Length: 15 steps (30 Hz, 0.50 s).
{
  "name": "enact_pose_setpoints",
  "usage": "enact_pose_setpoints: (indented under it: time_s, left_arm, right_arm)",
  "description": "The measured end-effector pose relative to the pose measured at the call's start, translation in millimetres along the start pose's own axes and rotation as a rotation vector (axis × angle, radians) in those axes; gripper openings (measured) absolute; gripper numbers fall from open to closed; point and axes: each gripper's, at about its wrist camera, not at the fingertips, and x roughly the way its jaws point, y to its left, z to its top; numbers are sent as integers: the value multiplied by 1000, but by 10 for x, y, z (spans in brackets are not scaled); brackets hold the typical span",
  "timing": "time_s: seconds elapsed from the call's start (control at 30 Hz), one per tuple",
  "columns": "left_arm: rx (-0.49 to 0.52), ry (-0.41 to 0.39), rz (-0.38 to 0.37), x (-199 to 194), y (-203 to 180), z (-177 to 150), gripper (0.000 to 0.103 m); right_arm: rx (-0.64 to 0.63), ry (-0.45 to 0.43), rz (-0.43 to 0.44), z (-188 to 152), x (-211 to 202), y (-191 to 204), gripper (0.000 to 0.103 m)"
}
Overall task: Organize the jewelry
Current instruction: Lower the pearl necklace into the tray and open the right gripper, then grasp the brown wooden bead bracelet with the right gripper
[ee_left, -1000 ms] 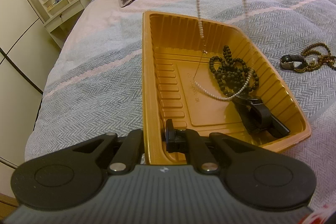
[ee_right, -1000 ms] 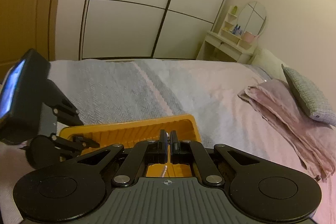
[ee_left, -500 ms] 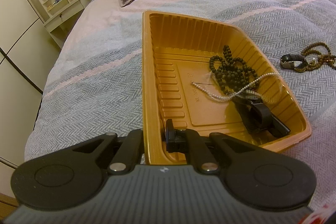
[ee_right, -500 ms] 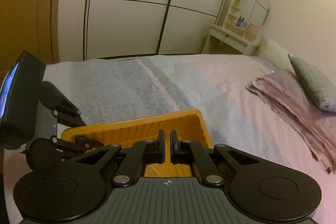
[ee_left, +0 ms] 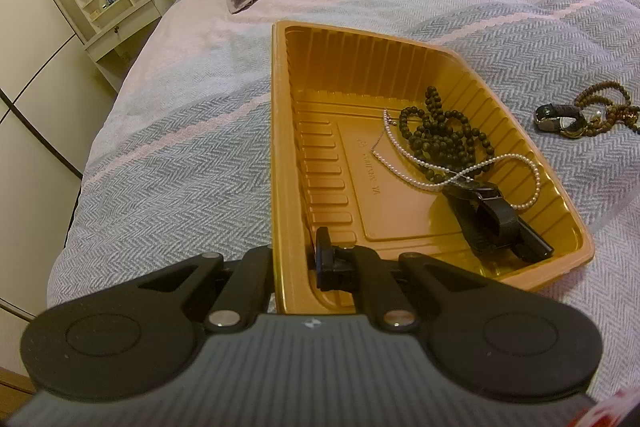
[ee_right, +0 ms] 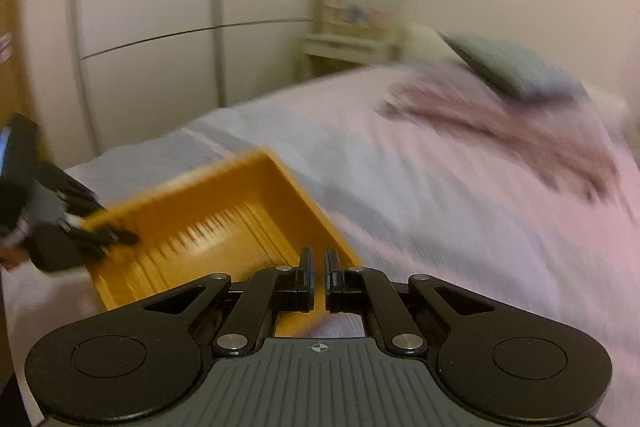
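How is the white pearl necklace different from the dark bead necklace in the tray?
The pearl necklace has tiny white beads; the dark bead necklace has bigger beads that look almost black. The pearl necklace is spread out in long thin loops, while the dark bead necklace sits bunched in a pile. The pearl necklace lies across the top of the dark bead necklace, which is underneath. Both are strings of round beads resting in the orange tray.

left hand-held gripper clamping orange tray wall, pearl necklace inside
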Motion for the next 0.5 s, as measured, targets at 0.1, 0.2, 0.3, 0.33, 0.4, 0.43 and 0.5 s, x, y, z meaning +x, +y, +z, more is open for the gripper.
enact_pose_setpoints:
  time_s: [0.1, 0.2, 0.3, 0.33, 0.4, 0.43, 0.5]
  left_arm:
    - [0, 0, 0, 0, -2, 1, 4]
    - [-1, 0, 1, 3, -5, 4, 4]
    - [-1, 0, 1, -1, -1, 3, 4]
    - [0, 1, 1, 0, -2, 4, 4]
    - [-1, 0, 0, -1, -1, 2, 4]
    - [-2, 0, 0, -1, -1, 3, 4]
    - [-2, 0, 1, -1, -1, 3, 4]
  right_arm:
    - [143, 32, -79, -437, -138, -357, 44]
    - [269, 34, -161, -862, -335, -617, 52]
    - [384, 53, -212, -1245, -519, -806, 52]
    - [407, 57, -227, -1331, -574, -853, 52]
    - [457, 66, -266, -1521, -685, -937, 52]
    - [478, 70, -286, -1591, -733, -956, 52]
    - [509, 79, -315, -1723, -816, -986, 52]
